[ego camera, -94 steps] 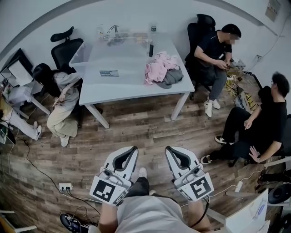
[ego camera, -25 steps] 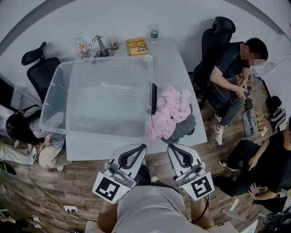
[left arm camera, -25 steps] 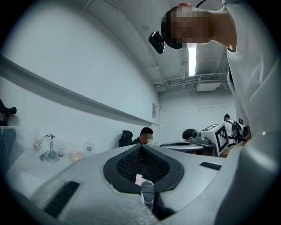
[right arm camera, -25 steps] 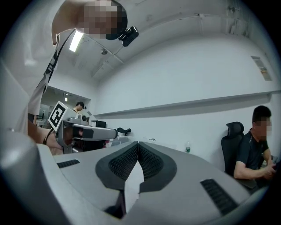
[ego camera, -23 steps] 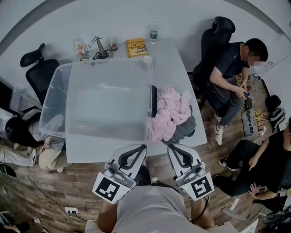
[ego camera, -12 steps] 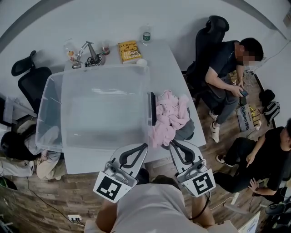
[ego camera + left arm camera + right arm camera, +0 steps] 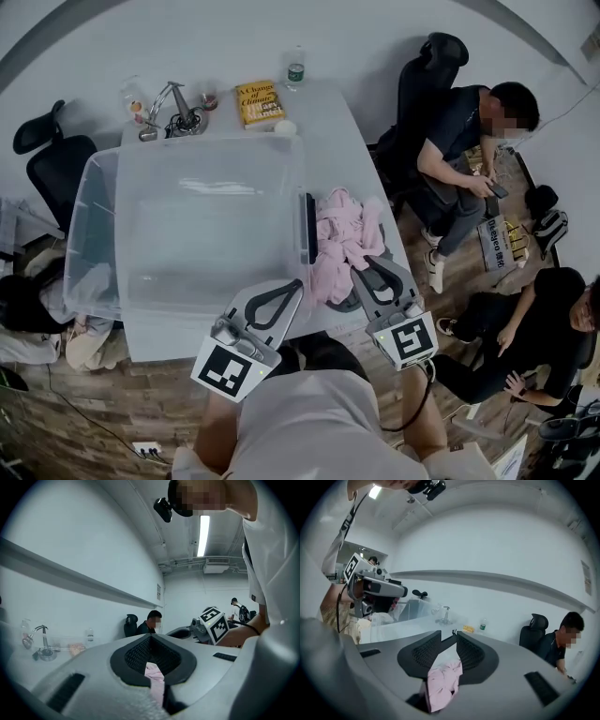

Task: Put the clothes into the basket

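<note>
Fingers (image 7: 471, 654) of the right gripper (image 7: 455, 636) stand a narrow way apart, having just been opening, with nothing pinched between them. Through the gap show the pink clothes (image 7: 342, 234), heaped on the table (image 7: 349, 141) just beside the clear basket's (image 7: 199, 142) right wall. On the left gripper (image 7: 298, 283) the fingertips meet, empty, at the table's near edge below the basket.

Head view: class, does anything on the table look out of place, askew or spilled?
Nothing looks spilled or broken. The only untidy spot is the clothes: a crumpled pink-and-grey heap on the table, right of the empty bin. The bottle stands upright.
</note>
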Tool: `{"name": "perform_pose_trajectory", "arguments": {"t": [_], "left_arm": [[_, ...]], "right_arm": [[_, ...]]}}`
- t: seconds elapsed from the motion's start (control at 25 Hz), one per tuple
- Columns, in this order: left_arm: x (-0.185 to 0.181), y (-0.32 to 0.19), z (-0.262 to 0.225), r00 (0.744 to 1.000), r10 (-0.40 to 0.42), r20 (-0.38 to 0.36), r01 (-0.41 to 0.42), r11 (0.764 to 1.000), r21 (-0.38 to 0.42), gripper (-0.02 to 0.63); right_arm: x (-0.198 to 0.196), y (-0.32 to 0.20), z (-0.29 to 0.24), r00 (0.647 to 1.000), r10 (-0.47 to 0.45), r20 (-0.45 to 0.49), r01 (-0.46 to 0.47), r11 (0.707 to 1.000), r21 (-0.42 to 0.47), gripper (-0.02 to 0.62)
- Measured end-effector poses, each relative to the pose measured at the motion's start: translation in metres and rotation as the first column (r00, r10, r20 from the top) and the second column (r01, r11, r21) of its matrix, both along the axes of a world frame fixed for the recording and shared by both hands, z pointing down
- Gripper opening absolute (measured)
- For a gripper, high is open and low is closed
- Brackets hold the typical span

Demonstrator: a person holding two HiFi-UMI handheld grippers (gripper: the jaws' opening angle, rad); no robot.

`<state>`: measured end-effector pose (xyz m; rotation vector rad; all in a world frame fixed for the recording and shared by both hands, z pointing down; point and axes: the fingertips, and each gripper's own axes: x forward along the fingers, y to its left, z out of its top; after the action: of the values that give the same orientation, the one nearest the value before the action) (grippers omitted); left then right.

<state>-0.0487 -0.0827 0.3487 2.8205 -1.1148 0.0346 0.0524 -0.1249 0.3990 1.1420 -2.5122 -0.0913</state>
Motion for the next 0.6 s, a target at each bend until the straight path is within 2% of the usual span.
{"name": "perform_pose_trajectory", "arguments": {"t": [0.28,0.6], "left_arm": [[0.011,-0.018,0.015,0.999,-0.003,0.05,0.005,0.999,-0.038,0.006],[0.042,-0.039,0.032,0.986,0.061,0.153,-0.055,0.997,-0.047,0.006]], "right_arm": [[0.005,-0.032,0.046,0.994,-0.043,-0.102,0.035,0.996,-0.082,0.179],[0.01,-0.051,0.088,0.98,-0.108,-0.169,0.08,0.984,-0.162,0.259]]}}
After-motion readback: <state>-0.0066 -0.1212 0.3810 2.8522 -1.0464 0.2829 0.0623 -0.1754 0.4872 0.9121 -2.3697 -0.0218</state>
